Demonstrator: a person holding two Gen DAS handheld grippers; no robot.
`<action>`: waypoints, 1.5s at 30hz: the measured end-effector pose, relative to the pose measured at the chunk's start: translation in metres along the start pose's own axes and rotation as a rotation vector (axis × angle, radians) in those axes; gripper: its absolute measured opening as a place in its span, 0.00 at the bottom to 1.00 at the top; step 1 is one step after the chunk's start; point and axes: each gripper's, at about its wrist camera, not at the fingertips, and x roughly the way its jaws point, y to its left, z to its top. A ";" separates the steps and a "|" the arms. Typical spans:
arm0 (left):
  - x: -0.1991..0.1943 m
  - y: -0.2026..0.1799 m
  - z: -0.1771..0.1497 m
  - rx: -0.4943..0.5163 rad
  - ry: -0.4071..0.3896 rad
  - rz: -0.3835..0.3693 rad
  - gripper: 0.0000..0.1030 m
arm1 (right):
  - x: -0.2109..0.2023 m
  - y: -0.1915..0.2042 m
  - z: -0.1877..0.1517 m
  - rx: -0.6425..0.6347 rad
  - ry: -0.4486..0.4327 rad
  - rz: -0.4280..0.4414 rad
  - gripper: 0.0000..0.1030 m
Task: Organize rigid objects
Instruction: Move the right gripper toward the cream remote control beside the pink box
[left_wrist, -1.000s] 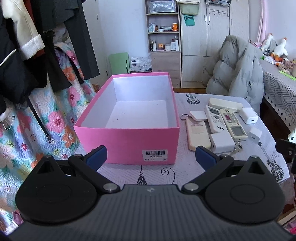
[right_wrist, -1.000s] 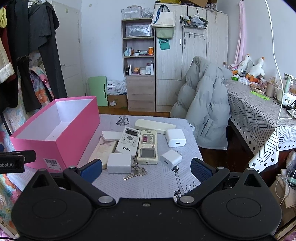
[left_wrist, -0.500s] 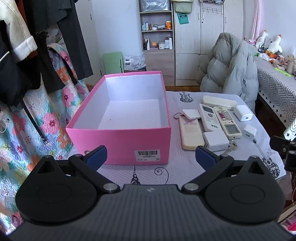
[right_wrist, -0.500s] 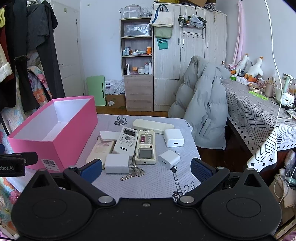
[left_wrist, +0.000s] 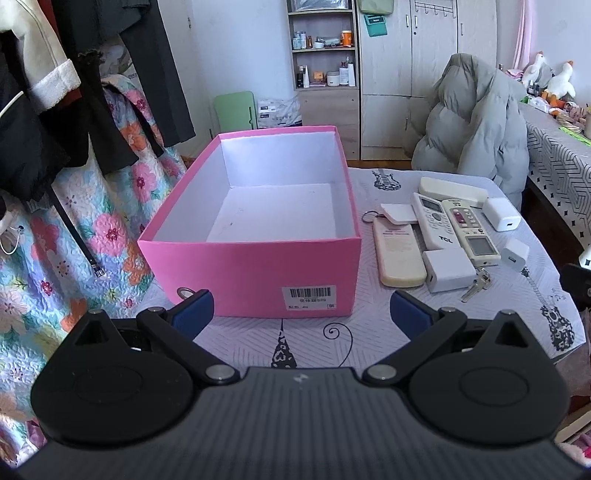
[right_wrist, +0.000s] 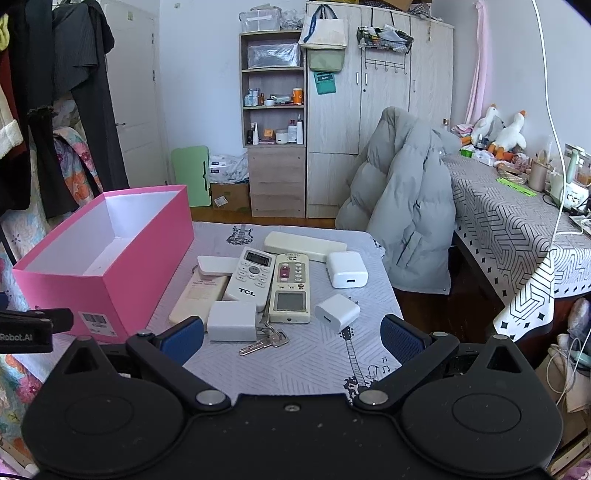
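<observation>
both our grippers, left (left_wrist: 301, 308) and right (right_wrist: 291, 334), hang spread wide and empty. the box (left_wrist: 255, 236) sits empty left of the remotes (right_wrist: 251, 278) and chargers (right_wrist: 337, 312). we should probably start with the near charger, pinching its flat sides squarely.

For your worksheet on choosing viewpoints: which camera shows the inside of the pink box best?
The left wrist view: it looks down into the pink box, showing its bare white floor. The right wrist view shows the box obliquely, its floor mostly hidden.

Box (left_wrist: 251, 273) left on table (left_wrist: 369, 332); remotes (left_wrist: 436, 225), chargers (left_wrist: 501, 214) right.
</observation>
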 end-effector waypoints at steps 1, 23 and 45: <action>0.000 0.000 0.000 0.003 -0.002 0.003 1.00 | 0.001 0.000 0.000 0.003 0.002 -0.002 1.00; -0.002 0.002 -0.004 -0.007 -0.045 -0.037 1.00 | 0.003 0.000 -0.006 0.004 -0.020 -0.008 1.00; 0.026 0.044 0.050 0.002 -0.048 -0.092 1.00 | 0.060 -0.011 0.021 0.039 0.015 0.352 0.98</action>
